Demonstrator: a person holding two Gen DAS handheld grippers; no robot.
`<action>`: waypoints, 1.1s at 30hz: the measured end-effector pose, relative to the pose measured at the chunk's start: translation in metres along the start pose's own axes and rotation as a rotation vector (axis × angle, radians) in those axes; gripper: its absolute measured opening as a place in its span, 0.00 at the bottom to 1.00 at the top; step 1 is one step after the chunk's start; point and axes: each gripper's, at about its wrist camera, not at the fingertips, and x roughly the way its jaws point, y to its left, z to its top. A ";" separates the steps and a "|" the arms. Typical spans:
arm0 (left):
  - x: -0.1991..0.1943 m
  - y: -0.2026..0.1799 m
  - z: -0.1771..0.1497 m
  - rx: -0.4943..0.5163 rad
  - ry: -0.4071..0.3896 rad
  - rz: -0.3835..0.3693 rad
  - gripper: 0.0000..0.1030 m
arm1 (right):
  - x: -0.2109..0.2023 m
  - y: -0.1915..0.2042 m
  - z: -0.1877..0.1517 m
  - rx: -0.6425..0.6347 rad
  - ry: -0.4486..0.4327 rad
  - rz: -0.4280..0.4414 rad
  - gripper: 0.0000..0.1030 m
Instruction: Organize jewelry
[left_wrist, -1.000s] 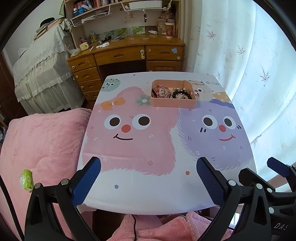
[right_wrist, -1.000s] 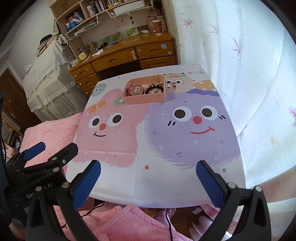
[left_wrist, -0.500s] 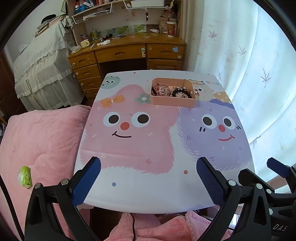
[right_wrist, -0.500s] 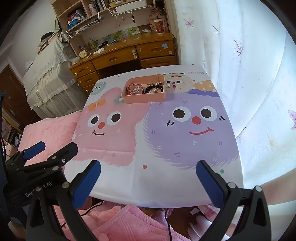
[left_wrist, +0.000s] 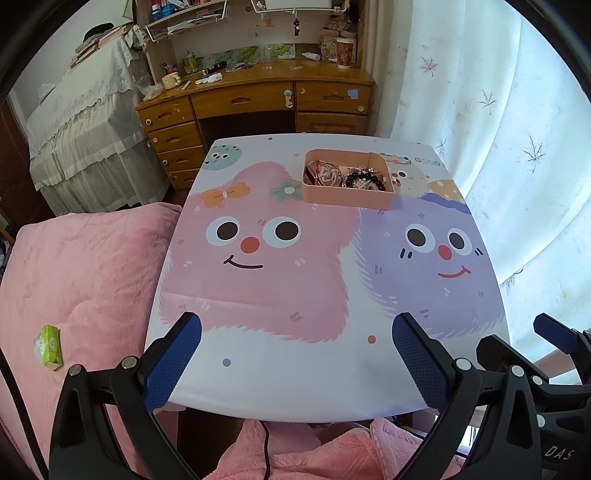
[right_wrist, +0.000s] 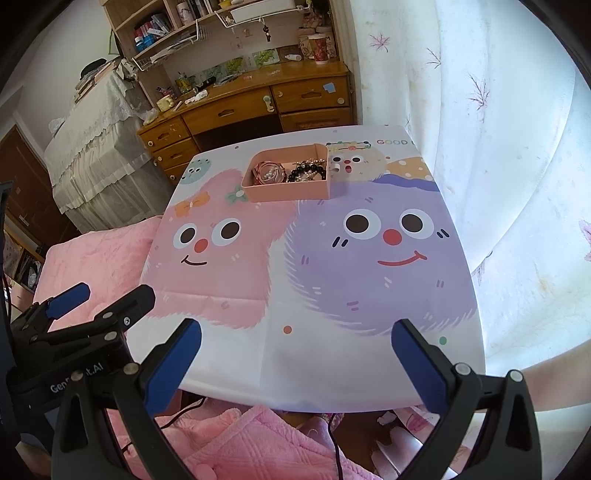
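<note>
The left gripper and the right gripper both hang wide apart and empty over the table's near edge. The pink tray, heaped with a beaded bracelet and other jewelry, sits well away at the far side, its long axis running left to right. It lies ahead and slightly right of the left gripper, slightly left of the right, so neither looks clearly nearer.

Both wrist views looking forward from the table's near edge, side by side, sharing the far pink tray.
</note>
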 end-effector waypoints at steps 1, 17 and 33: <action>0.001 0.000 0.000 -0.001 0.001 0.000 0.99 | 0.000 0.000 0.000 -0.002 0.000 -0.001 1.00; 0.004 0.000 0.000 0.003 0.006 0.001 0.99 | 0.001 -0.001 0.000 -0.002 0.006 -0.009 1.00; 0.001 -0.002 -0.007 0.001 0.011 0.007 0.99 | 0.001 -0.003 -0.004 -0.004 0.009 -0.007 1.00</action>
